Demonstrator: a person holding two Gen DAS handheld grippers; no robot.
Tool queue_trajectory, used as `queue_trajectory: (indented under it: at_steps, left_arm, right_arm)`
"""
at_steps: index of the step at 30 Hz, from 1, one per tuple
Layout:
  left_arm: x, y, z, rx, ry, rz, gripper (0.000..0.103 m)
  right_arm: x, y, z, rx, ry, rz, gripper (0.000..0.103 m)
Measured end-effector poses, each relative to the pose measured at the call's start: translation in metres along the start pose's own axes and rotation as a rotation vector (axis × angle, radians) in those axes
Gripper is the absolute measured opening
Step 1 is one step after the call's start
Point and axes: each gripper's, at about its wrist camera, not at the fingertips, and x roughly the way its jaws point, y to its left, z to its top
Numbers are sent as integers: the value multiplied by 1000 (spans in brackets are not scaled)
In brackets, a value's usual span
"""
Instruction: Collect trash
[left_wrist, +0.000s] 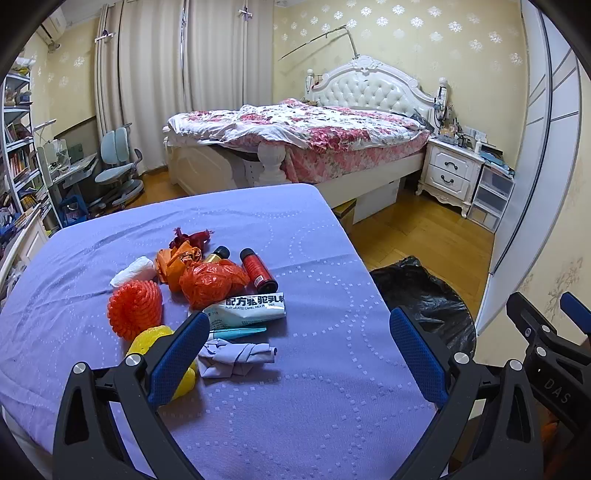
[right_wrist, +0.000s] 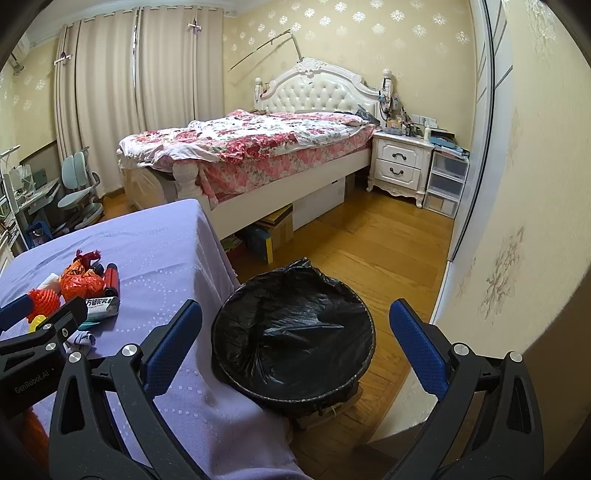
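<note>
A heap of trash lies on the purple-covered table (left_wrist: 314, 258): an orange foam net (left_wrist: 135, 308), a yellow foam net (left_wrist: 151, 341), an orange plastic bag (left_wrist: 210, 280), a white-and-teal milk powder packet (left_wrist: 247, 308), a red bottle (left_wrist: 256, 269), a crumpled grey wrapper (left_wrist: 236, 356) and a white tissue (left_wrist: 133, 271). My left gripper (left_wrist: 299, 354) is open and empty, just in front of the heap. My right gripper (right_wrist: 295, 347) is open and empty above the bin with a black bag (right_wrist: 291, 332) on the floor beside the table. The heap (right_wrist: 81, 288) also shows in the right wrist view.
A bed (left_wrist: 295, 136) with a floral quilt stands beyond the table, a white nightstand (left_wrist: 450, 170) to its right. A desk chair (left_wrist: 118, 166) and bookshelves (left_wrist: 18, 147) are on the left. A wall (right_wrist: 517, 221) runs close on the right. Boxes (right_wrist: 273, 229) sit under the bed.
</note>
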Motion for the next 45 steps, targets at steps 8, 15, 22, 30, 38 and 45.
queue_trajectory:
  at_steps: [8, 15, 22, 30, 38, 45]
  left_arm:
    - [1, 2, -5, 1, 4, 7, 97]
    - [4, 6, -11, 2, 7, 16, 97]
    - [5, 7, -13, 3, 8, 16, 97]
    - [6, 4, -11, 4, 12, 16, 97]
    - [7, 4, -11, 5, 12, 18, 97]
    - [7, 3, -9, 4, 14, 20, 97]
  right_arm:
    - [1, -1, 1, 4, 3, 2, 99]
    - [1, -1, -5, 5, 6, 1, 99]
    - [2, -1, -4, 6, 9, 2, 99]
    - [6, -2, -8, 12, 15, 2, 99]
    - [6, -2, -8, 13, 17, 3, 99]
    - [6, -2, -8, 13, 17, 4, 99]
